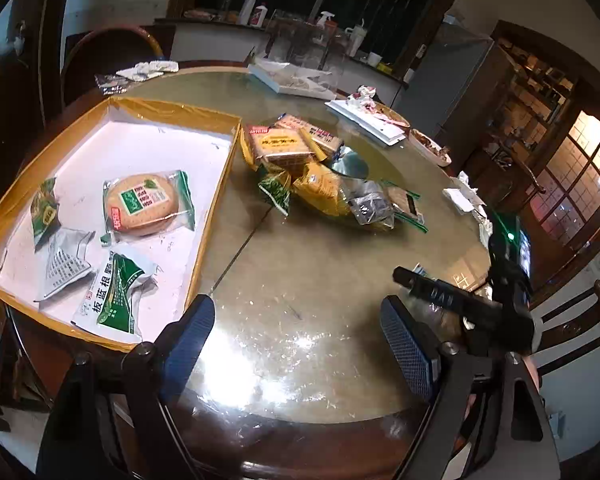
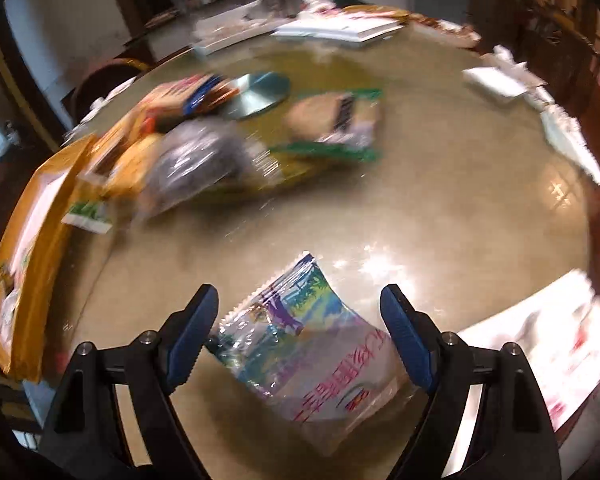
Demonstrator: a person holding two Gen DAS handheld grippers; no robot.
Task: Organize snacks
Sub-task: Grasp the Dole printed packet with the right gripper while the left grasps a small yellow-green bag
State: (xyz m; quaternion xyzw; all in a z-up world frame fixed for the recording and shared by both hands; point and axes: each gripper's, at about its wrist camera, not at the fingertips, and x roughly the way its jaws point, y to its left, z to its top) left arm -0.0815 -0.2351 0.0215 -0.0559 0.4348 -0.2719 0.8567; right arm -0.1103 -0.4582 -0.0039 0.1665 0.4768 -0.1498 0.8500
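Left gripper [image 1: 298, 344]: I see its jaws standing wide apart over bare glossy table [image 1: 300, 280], nothing between the pads.

Right gripper [image 2: 299, 334]: jaws likewise wide apart, pitched down at the table; not clamped on anything.

Target item: a white packet with blue-green print [image 2: 316, 356] lies flat on the table directly between the right gripper's fingers, its serrated end pointing away from me. I judge the pads are not touching it; the film looks loose and slippery.

Step in hand, as I judge it: picking this packet up with the right gripper for sorting.

How I would do it well: lower until the pads straddle the packet's narrower width, close on the body rather than the thin sealed edge, then lift straight so it does not slide out.

Destination: the yellow-rimmed tray [image 1: 220, 184], to the left, already holds a round biscuit pack [image 1: 148, 204] and a green-and-white sachet [image 1: 114, 300].

Remaining stock: a snack pile [image 1: 320, 176] sits on the table just beside the tray's right rim, well ahead of the left gripper.

Caution: the right view is motion-blurred, so I cannot read finer contact detail.
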